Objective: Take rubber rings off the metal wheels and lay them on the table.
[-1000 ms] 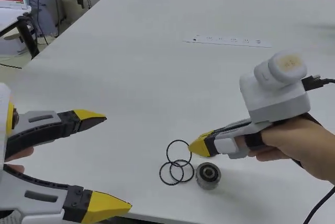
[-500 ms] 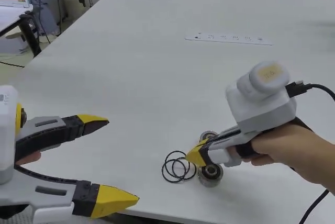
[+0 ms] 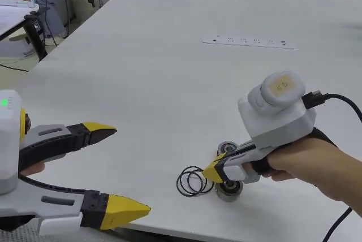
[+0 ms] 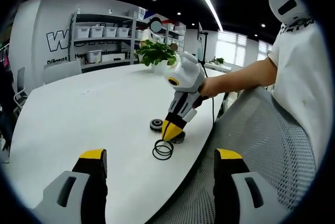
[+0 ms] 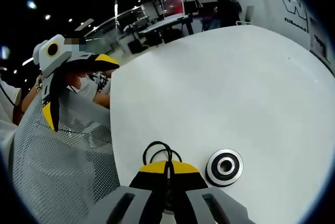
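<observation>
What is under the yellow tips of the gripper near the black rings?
A metal wheel sits partly under the right gripper, beside the black rubber rings. The shut jaws cover the wheel's top, so I cannot tell whether a ring is on it.

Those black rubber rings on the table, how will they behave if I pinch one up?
The rubber rings look thin, so likely floppy and light. They overlap in a heap, so lifting one may drag another. Lying flat on the table, they probably won't roll.
</observation>
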A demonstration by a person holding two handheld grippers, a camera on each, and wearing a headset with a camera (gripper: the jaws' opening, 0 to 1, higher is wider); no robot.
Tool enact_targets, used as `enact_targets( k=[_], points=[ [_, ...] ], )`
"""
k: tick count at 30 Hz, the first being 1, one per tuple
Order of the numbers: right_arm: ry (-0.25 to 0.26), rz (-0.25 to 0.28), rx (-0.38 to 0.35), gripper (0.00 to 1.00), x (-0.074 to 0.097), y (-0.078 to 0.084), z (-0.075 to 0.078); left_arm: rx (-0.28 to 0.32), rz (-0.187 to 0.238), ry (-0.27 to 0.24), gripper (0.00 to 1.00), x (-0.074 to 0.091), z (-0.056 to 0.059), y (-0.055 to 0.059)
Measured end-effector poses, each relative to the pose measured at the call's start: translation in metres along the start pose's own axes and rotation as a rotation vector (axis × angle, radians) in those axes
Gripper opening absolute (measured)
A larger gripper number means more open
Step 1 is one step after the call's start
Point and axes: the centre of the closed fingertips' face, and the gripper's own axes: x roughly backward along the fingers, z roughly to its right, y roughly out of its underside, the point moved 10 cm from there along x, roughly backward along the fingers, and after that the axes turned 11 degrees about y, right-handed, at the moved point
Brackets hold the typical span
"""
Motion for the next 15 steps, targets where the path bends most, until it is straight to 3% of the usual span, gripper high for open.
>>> enact_targets(
  k=[3, 15],
  points=[
    [0.003, -0.002, 0.003, 0.00, -0.0002, 0.0003, -0.0001, 0.026, -0.001, 0.004, 0.81, -0.0005, -0.0001, 0.0017],
    [0.018, -0.014, 0.032, 0.00, -0.0018, 0.0012, -0.0022, 0.033, 0.011, -0.001, 0.81, 0.0004, -0.0009, 0.0016]
  ],
)
